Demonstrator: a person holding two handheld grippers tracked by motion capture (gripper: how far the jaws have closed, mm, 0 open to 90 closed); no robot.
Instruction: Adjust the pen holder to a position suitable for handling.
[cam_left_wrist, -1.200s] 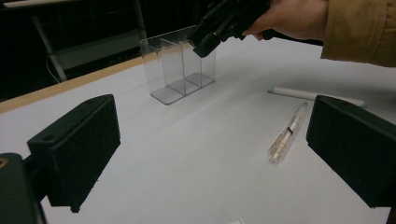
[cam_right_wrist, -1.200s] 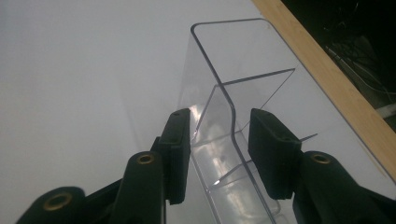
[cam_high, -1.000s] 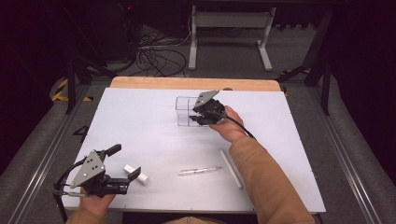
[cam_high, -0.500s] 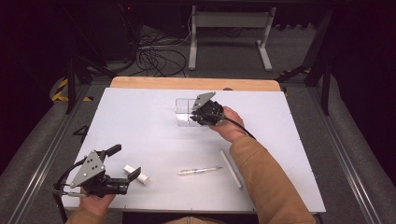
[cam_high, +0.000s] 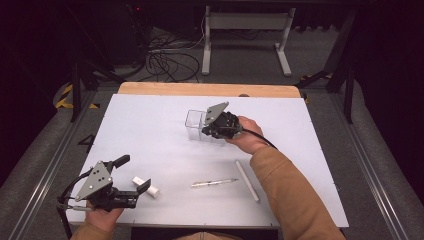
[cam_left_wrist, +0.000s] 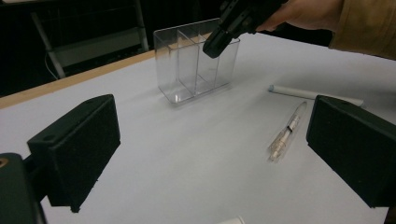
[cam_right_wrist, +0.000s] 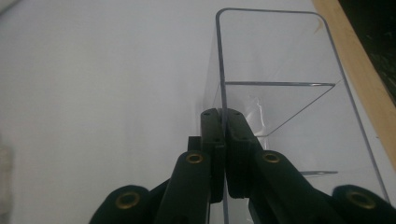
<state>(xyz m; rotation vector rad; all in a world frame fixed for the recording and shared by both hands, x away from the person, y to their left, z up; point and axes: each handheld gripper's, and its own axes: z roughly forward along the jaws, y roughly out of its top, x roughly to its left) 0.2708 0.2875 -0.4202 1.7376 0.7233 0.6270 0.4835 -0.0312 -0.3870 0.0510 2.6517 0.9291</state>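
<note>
The person's right arm, in a tan sleeve (cam_high: 292, 192), is reaching forward across the white desk (cam_high: 150, 130) from the bottom edge, the hand (cam_high: 246, 134) wrapping the right claw (cam_high: 209, 131) and tipping it down onto the clear divided box (cam_high: 194, 124) that is standing upright near the desk's far middle. In the right gripper view this claw (cam_right_wrist: 223, 116) is clenching the near long wall of the box (cam_right_wrist: 280, 56), one jaw outside and one inside, the wall's edge running straight up between them. The left gripper view is showing the same claw (cam_left_wrist: 219, 39) coming down over the box's (cam_left_wrist: 187, 70) top rim. The left hand (cam_high: 102, 216) is resting low at the desk's near left corner, holding the left claw (cam_high: 131, 176) roughly level and pointing right; its jaws are standing wide apart and gripping nothing. Just beside its tips a short white cylinder (cam_high: 145, 186) is lying. A clear pen (cam_high: 214, 183) and a white stick (cam_high: 247, 181) are lying near each other, between the two arms, apart from both claws.
</note>
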